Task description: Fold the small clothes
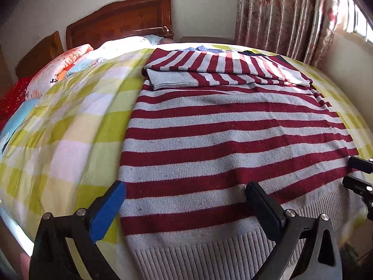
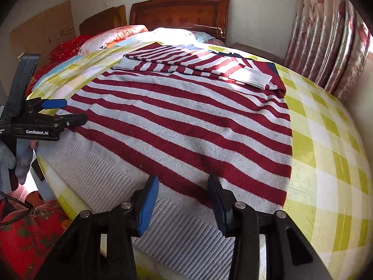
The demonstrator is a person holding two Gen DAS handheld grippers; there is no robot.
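A red and grey striped sweater (image 1: 228, 135) lies flat on the bed, its ribbed grey hem (image 1: 209, 252) nearest me and both sleeves folded across the chest (image 1: 223, 70). It also shows in the right wrist view (image 2: 186, 121). My left gripper (image 1: 186, 205) is open and empty, just above the hem's left corner. My right gripper (image 2: 184, 200) is open and empty, over the hem near its right corner. The left gripper shows in the right wrist view (image 2: 70, 110), open at the hem's left edge. The right gripper's tips show in the left wrist view (image 1: 356, 175).
The bed has a yellow-green checked cover (image 1: 70, 121). Pillows and folded quilts (image 1: 63, 67) lie by the wooden headboard (image 1: 121, 21). Flowered curtains (image 1: 284, 16) hang at the right. Dark blue clothes (image 1: 209, 49) lie beyond the sweater. A red cloth (image 2: 28, 238) lies below the bed edge.
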